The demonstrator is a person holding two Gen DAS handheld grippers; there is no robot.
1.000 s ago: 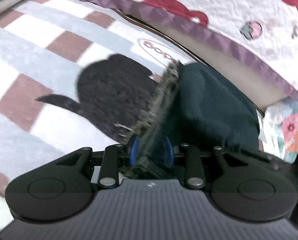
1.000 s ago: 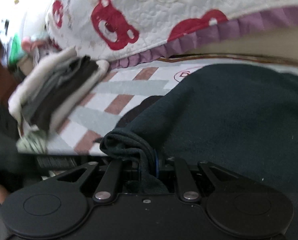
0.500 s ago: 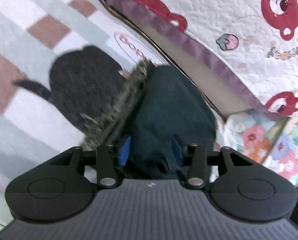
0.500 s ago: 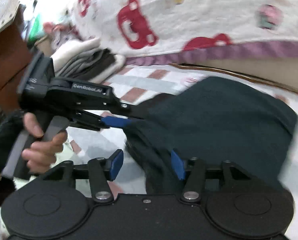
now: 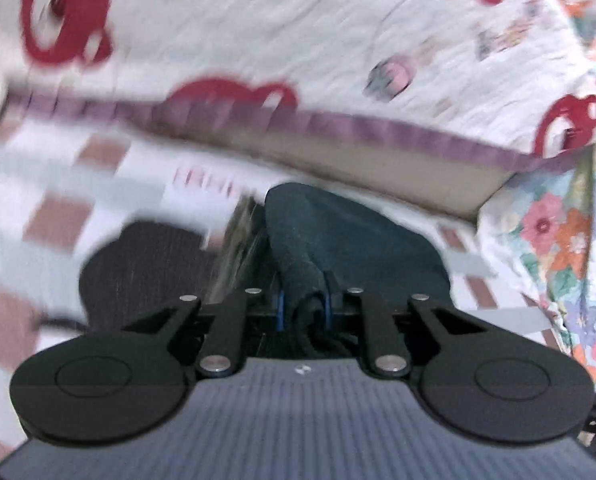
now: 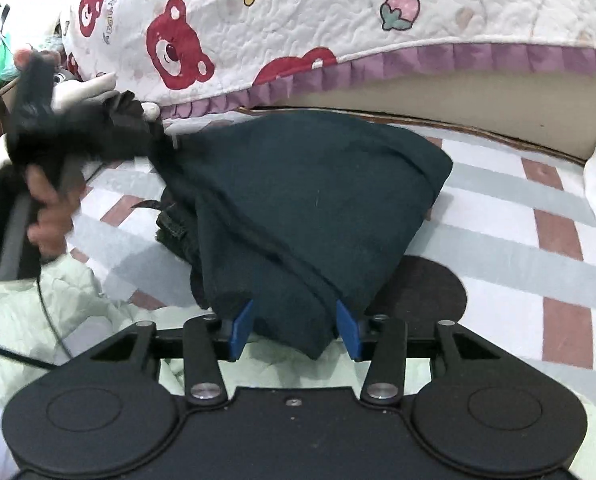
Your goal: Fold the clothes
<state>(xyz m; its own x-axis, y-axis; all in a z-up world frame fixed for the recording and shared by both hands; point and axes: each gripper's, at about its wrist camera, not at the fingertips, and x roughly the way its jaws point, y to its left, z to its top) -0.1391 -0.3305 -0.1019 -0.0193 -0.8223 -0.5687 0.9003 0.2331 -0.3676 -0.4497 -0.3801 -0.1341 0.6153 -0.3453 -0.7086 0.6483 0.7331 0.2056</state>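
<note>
garment (image 6: pixel 318 200): dark teal-navy, plain, no print
quilt (image 6: pixel 338 20): white, printed with red bear faces, a pink strawberry and a yellow heart; purple ruffled border
mat (image 6: pixel 518 248): white with grey bands and brick-red squares, plus a black rounded shape
floral cloth (image 5: pixel 570 240): pale ground with pink, orange and green flowers
right gripper (image 6: pixel 293 326): black body, blue pads
left gripper (image 5: pixel 302 306): black body, grey ribbed top, blue pads
crumpled cloth (image 6: pixel 57 312): pale mint green
</note>
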